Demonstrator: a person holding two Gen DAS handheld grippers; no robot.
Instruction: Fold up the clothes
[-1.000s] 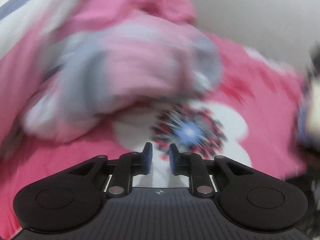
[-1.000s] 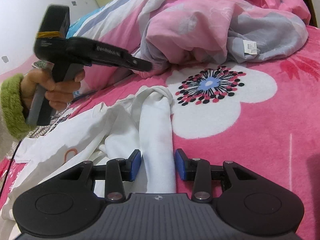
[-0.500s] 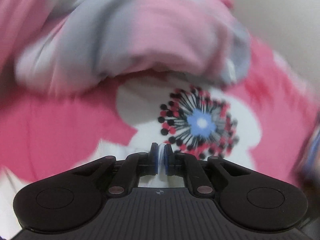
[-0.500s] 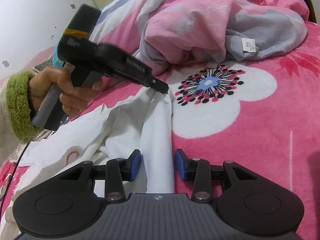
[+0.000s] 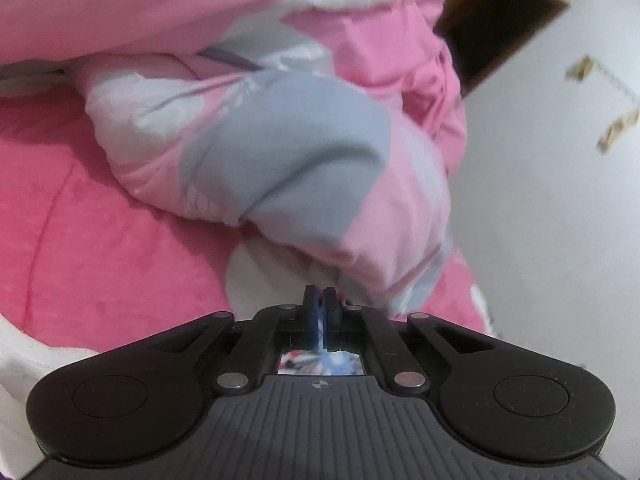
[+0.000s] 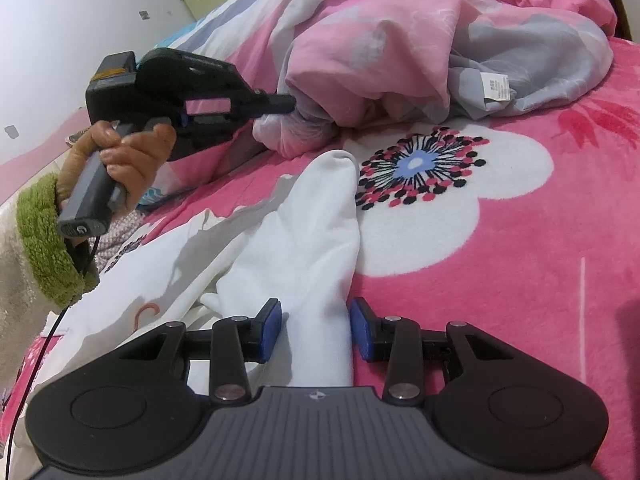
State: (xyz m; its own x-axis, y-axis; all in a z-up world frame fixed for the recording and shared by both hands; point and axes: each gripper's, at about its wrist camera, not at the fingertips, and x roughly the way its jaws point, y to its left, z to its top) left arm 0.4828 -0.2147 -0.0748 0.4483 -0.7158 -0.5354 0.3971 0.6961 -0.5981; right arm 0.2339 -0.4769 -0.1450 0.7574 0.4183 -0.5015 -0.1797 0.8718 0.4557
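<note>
A white garment (image 6: 168, 280) lies on the pink bed blanket (image 6: 500, 264), and its sleeve (image 6: 316, 216) stretches straight toward the flower print. My right gripper (image 6: 315, 328) is low over the near part of that sleeve. The cloth fills the gap between its blue pads (image 6: 269, 330), and the jaws are shut on it. A person's hand (image 6: 120, 160) holds my left gripper (image 6: 292, 103) further back, its tip against the crumpled pink and grey duvet (image 6: 400, 52). In the left wrist view, the left gripper (image 5: 319, 300) is shut at the duvet's (image 5: 288, 152) lower fold, with nothing seen clamped.
The duvet fills the back of the bed, with a care label (image 6: 496, 86) showing on its right side. A green fuzzy cuff (image 6: 44, 248) and a black cable (image 6: 28, 380) are at the left. A white wall (image 5: 560, 240) stands to the right of the bed.
The left gripper went from the sleeve's end up to the duvet, rolling as it went, and its jaws closed. The sleeve's curled end now lies straight. The right gripper stayed put.
</note>
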